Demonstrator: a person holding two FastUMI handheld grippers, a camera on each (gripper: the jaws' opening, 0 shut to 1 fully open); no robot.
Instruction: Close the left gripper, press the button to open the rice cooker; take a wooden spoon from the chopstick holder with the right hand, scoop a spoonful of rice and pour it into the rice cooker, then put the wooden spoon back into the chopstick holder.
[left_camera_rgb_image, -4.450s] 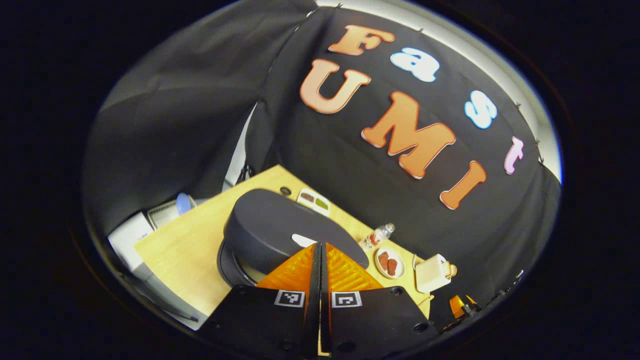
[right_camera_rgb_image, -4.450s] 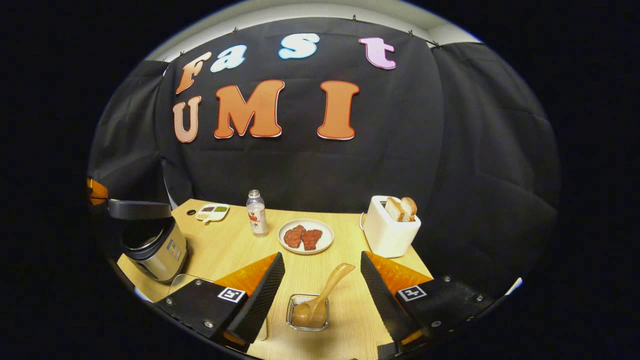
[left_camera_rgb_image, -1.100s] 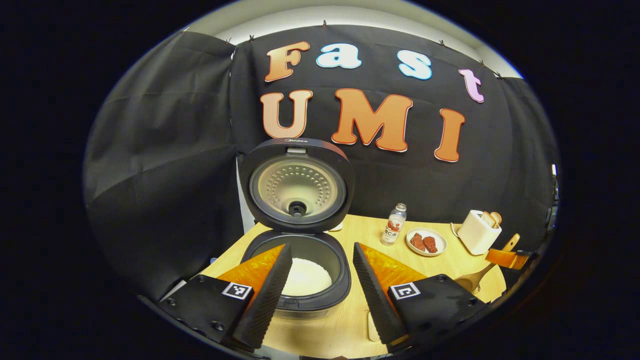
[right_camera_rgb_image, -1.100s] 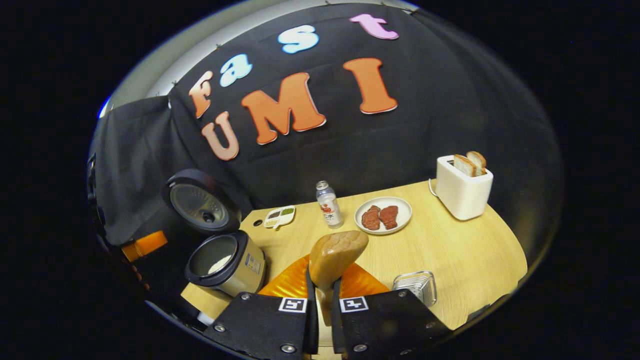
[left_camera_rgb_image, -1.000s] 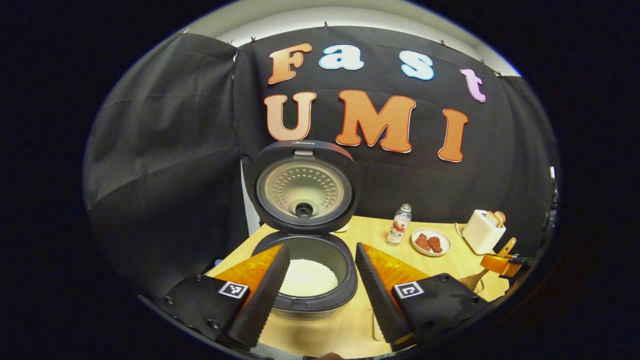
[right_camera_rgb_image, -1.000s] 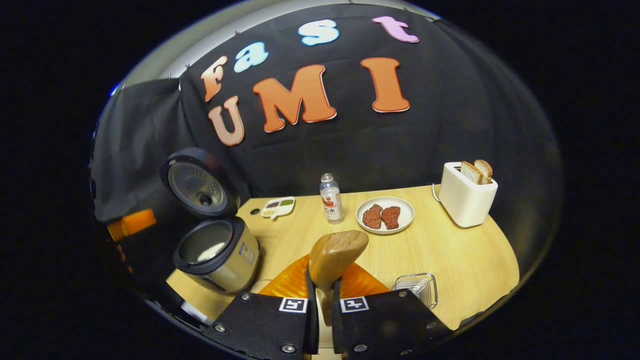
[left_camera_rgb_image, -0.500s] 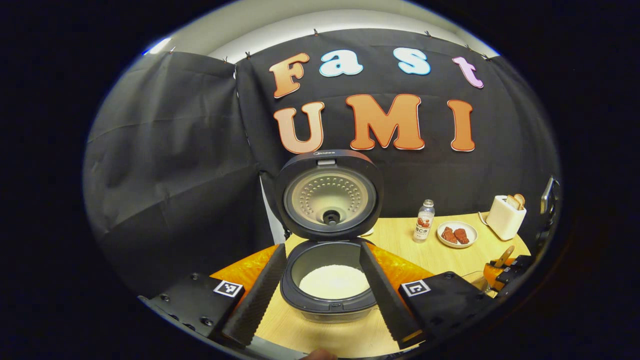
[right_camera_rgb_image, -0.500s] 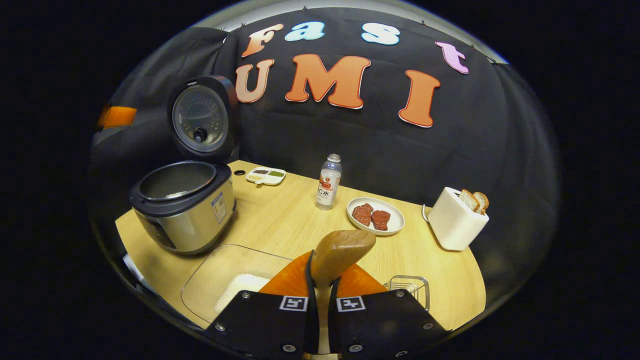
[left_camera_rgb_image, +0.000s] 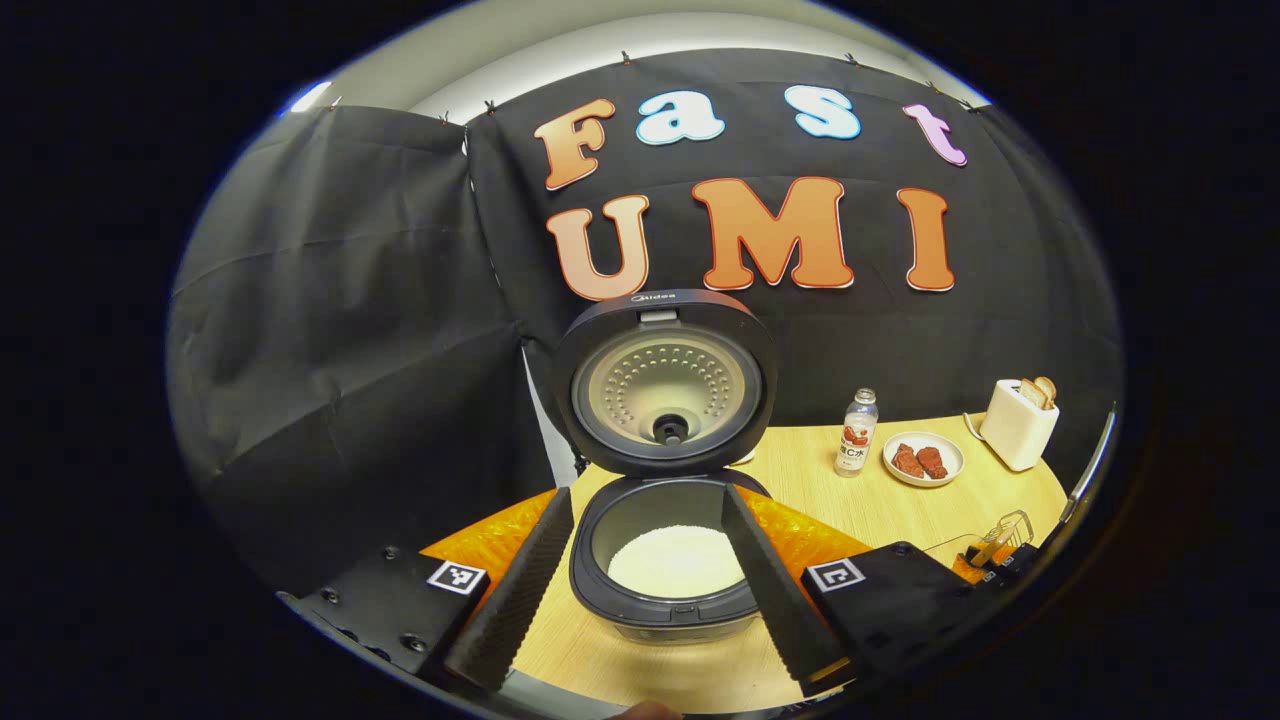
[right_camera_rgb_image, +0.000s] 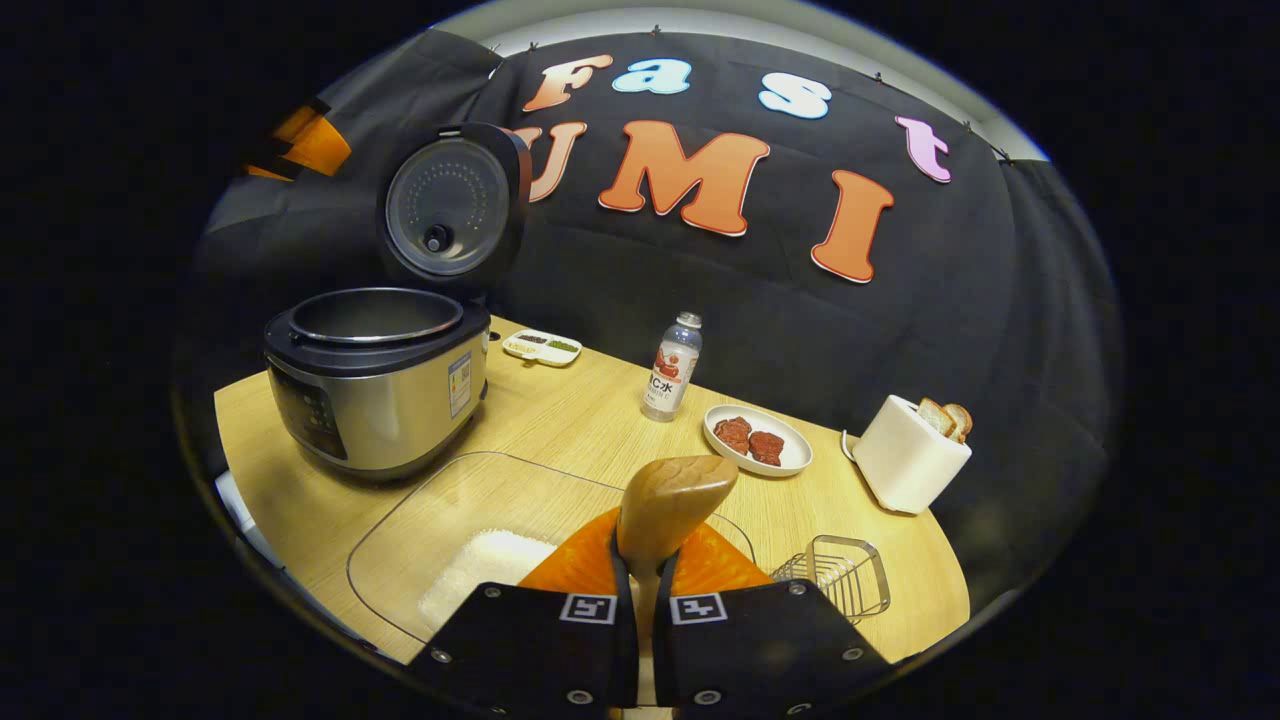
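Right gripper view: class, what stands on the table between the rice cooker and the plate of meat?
A small bottle stands between the rice cooker and the plate in the right gripper view; a little divided dish lies farther back.

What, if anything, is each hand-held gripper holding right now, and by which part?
The right hand-held gripper is shut on the wooden spoon, gripping its handle just below the bowl. The left hand-held gripper is open and holds nothing.

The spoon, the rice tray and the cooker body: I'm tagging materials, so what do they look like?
The spoon looks like smooth brown wood. The rice tray looks like clear plastic or glass; the table shows through it. The cooker body looks like brushed metal under a dark plastic rim.
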